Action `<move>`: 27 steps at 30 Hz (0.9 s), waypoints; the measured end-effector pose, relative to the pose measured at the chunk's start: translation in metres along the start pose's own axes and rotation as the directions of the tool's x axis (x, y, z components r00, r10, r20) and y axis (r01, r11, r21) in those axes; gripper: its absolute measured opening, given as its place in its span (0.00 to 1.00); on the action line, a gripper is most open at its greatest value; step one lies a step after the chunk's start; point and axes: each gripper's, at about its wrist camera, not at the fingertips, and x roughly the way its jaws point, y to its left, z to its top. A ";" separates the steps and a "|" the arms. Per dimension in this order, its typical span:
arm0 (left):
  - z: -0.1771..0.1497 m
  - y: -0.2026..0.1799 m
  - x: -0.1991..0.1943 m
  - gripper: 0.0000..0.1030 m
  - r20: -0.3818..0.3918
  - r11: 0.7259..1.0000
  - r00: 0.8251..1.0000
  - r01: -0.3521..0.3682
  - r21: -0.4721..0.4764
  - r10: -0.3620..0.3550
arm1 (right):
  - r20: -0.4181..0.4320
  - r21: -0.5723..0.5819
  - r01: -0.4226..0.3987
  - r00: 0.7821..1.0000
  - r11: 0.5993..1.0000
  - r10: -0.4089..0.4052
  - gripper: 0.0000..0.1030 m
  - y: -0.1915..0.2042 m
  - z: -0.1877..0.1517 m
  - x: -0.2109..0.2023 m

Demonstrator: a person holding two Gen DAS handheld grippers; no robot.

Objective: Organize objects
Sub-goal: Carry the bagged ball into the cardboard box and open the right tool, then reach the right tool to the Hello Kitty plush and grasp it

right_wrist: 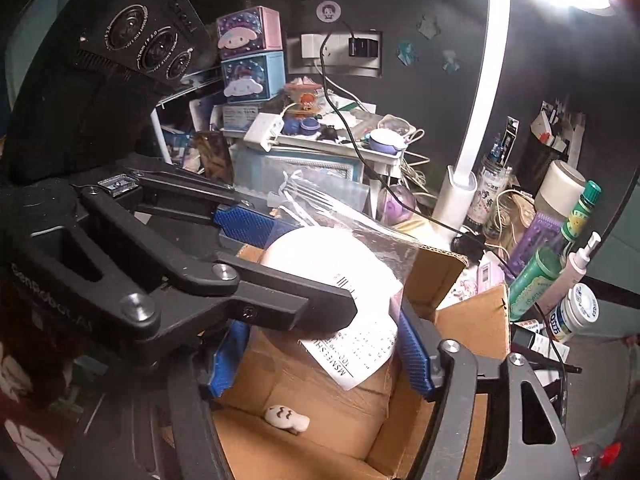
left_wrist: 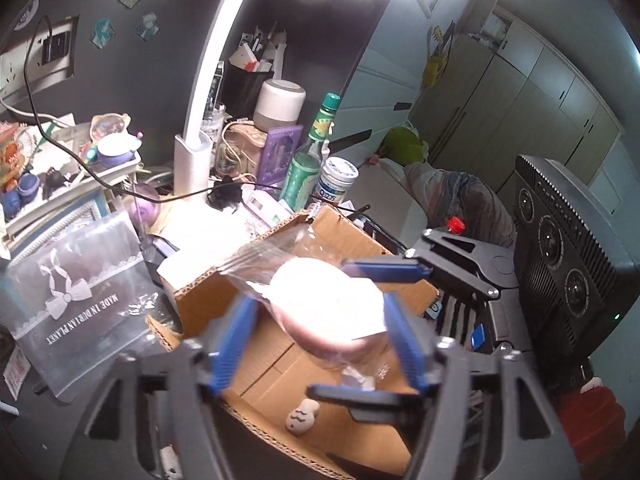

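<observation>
My left gripper point(left_wrist: 320, 340) is nearest the lens, its blue pads point(left_wrist: 232, 340) pressing either side of a round pink-white item in a clear plastic bag point(left_wrist: 320, 300), which I hold above the open cardboard box point(left_wrist: 280, 368). My right gripper point(right_wrist: 320, 344) comes in from the other side and also closes around the same bagged item point(right_wrist: 332, 264); its blue pads point(right_wrist: 416, 356) sit against the bag and a printed white label point(right_wrist: 360, 344) stuck to it. In the right wrist view the black body of the left gripper point(right_wrist: 256, 240) crosses in front and hides much of the bag's left side. On the box floor below lies a small white figure point(right_wrist: 288, 416) with dark squiggles. Lamp glare washes out the item's top, so I cannot tell what it is.

Around the box the desk is crowded: a white lamp stand point(left_wrist: 192, 160), a green bottle point(left_wrist: 308, 164), a white jar point(left_wrist: 338, 180) just beside it, a purple case point(left_wrist: 278, 154), and a translucent pouch point(left_wrist: 76, 304) with a bow print on the left. Behind, a white shelf point(right_wrist: 320, 146) carries small toys, with two stacked character boxes point(right_wrist: 250, 56) near it.
</observation>
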 end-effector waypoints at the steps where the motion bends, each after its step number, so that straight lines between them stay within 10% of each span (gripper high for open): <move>1: 0.000 0.000 -0.003 0.74 0.007 1.000 1.000 -0.008 0.005 0.008 | 0.001 -0.002 0.008 1.000 1.000 -0.008 0.82 0.000 0.000 0.000; 14: -0.026 0.034 -0.081 0.75 0.160 0.993 0.981 -0.107 -0.051 0.114 | 0.066 -0.092 0.145 0.988 0.985 -0.139 0.96 0.025 0.008 -0.008; 27: -0.126 0.098 -0.158 0.86 0.282 0.921 0.880 -0.337 -0.198 0.383 | 0.132 -0.207 -0.101 0.983 0.973 0.130 0.99 0.140 0.025 0.010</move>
